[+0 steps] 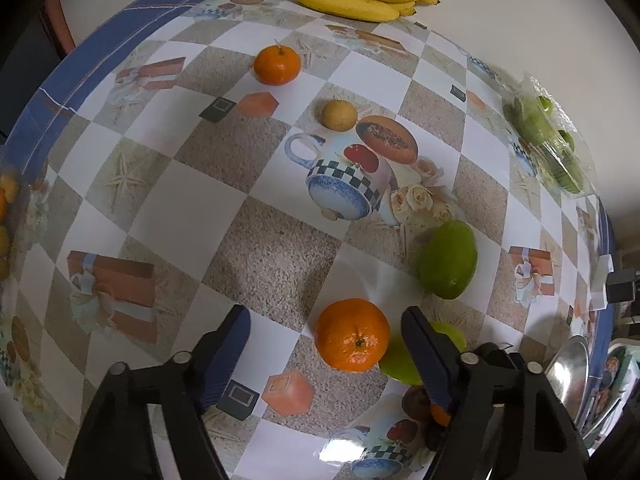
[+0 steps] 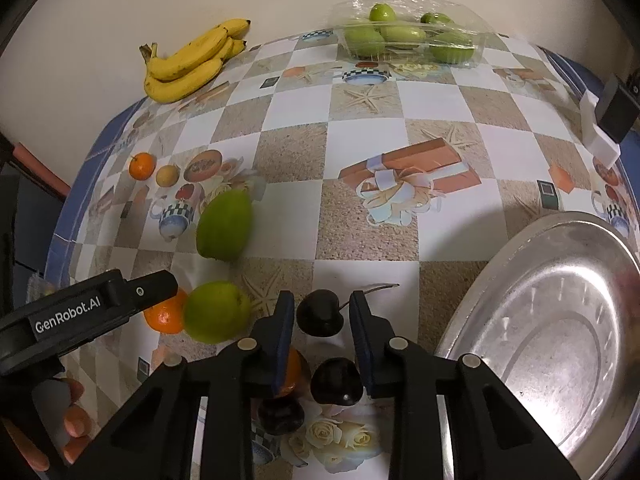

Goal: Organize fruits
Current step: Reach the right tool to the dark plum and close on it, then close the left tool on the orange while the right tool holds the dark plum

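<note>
**Fruit scattered across the checkered tablecloth**

On the tablecloth, printed with checks, teapots and gift boxes and edged in blue, your fruit is lying spread out below a plain cream wall. Your left gripper is standing wide open, with an orange sitting between its fingers and touching neither. Your right gripper is also open, its fingers flanking a dark plum; whether they are touching it, you cannot tell. Bananas are lying at the far edge by the wall, near a clear box of green fruit. A mango is lying mid-table, and a metal tray is sitting just right of your right gripper.
</note>
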Action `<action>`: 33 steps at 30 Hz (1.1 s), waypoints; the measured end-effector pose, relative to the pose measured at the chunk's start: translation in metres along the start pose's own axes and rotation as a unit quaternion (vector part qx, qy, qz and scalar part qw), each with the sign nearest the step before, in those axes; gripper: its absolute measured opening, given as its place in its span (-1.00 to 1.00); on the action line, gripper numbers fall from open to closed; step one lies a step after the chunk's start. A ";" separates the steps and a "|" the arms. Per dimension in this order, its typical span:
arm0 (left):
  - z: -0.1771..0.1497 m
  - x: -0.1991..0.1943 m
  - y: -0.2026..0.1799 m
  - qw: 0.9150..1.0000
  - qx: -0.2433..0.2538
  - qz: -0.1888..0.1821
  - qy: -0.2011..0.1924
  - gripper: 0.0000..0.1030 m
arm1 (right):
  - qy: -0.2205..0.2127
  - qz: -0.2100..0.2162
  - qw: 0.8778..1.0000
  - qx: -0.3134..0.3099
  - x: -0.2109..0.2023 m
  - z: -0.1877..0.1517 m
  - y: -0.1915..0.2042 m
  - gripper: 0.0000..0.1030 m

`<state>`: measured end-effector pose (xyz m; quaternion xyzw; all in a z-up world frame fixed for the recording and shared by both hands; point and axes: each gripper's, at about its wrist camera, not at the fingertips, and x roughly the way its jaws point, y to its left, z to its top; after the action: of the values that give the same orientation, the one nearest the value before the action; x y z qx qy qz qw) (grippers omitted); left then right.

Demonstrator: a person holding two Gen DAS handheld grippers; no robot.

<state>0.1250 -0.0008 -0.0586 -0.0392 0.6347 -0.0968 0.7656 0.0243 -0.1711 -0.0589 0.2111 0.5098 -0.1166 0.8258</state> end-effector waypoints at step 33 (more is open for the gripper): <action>0.007 -0.016 0.014 0.999 -0.035 -0.038 -0.015 -0.19 | 0.011 -0.030 0.999 -0.028 0.011 -0.004 0.009 -0.49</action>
<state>0.1301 0.0156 -0.0443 -0.0914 0.6241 -0.1026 0.7691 0.0303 -0.1609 -0.0684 0.1737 0.5278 -0.1246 0.8221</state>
